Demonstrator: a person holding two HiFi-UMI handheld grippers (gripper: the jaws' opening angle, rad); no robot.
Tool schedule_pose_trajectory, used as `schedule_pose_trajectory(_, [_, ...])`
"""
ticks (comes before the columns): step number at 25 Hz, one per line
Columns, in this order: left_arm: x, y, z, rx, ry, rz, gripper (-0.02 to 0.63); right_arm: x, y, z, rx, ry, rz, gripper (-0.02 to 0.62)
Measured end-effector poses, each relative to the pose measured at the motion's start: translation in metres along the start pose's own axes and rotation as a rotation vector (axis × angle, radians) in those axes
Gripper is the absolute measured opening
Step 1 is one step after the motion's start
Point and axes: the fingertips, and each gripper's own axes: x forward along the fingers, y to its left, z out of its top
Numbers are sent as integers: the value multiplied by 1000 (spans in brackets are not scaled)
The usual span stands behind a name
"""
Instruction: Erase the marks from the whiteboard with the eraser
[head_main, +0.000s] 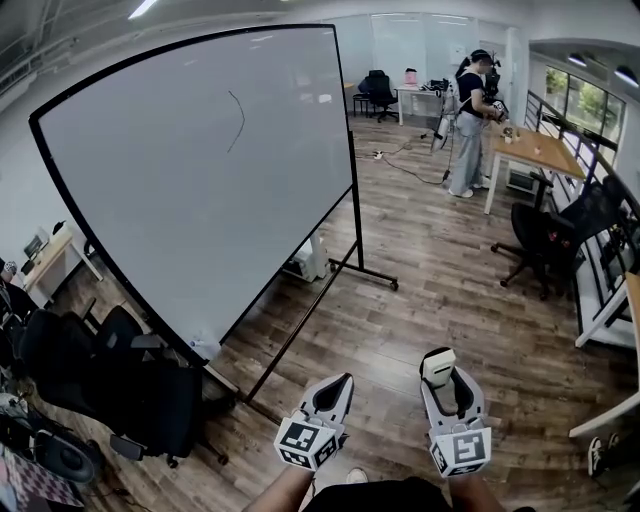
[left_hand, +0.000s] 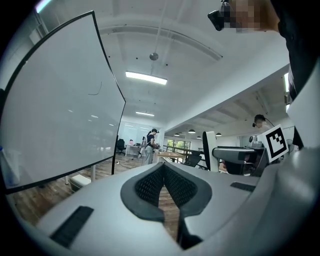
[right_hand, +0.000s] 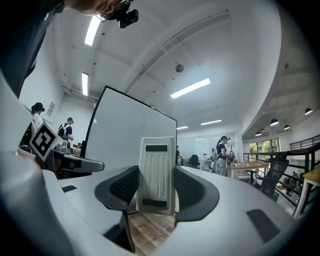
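White ribbed plastic stands clamped between the jaws of our right gripper (right_hand: 156, 186): this is the eraser (right_hand: 157, 170), held upright, with a dark strip near its top and another near its bottom. Our left gripper (left_hand: 164, 175) has its jaws pressed together with nothing between them, and it hangs just beside the right one over the wooden floor (head_main: 400, 300). From the two grippers the whiteboard (head_main: 170, 200) rises at about ten o'clock, well apart from them, a wide pale panel in a black frame on a wheeled black stand (head_main: 300, 335) whose long foot runs toward us at eleven o'clock. Its surface is nearly bare, with one thin curved dark mark (head_main: 238, 120) high up near the top edge. Black office chairs (head_main: 110, 390) crowd the board's lower corner at nine o'clock. Far off at one o'clock a person (head_main: 470, 120) stands beside a wooden table (head_main: 535, 150), and a black chair (head_main: 545, 240) sits nearer us at two o'clock.
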Motion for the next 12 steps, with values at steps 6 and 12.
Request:
schedule_pose_trajectory(6, [14,34,10,2,-23,25,18,40,11,20,-2,-40,-1,247])
schedule_pose_trajectory(12, [35,73,35,2,-60,52,18,84,-2,20,24,-33,-11,247])
